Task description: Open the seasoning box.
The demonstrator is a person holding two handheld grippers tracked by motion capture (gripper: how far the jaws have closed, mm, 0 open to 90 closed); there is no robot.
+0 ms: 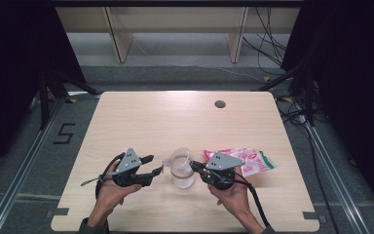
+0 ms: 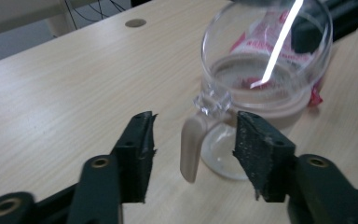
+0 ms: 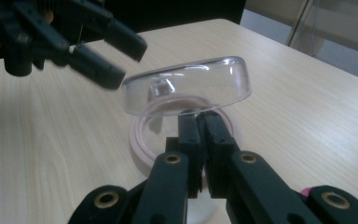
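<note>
A: Where do the hands sit?
B: Low centre of the high view, flanking the glass pitcher (image 1: 182,168) on the desk (image 1: 141,122). The left gripper (image 1: 152,165) gapes open, its pads either side of the pitcher's handle (image 2: 192,147), not pressing.
A: And the right gripper (image 1: 194,165)?
B: Its own view shows it clamped on the clear lid (image 3: 186,86), lifted and tilted above the rim; the left gripper's view shows a spoon (image 2: 277,44) inside.

A large black "5" (image 1: 65,133) is marked on the grey floor at centre left of the high view. Print on the pink packet (image 1: 253,161) is too small to read.
</note>
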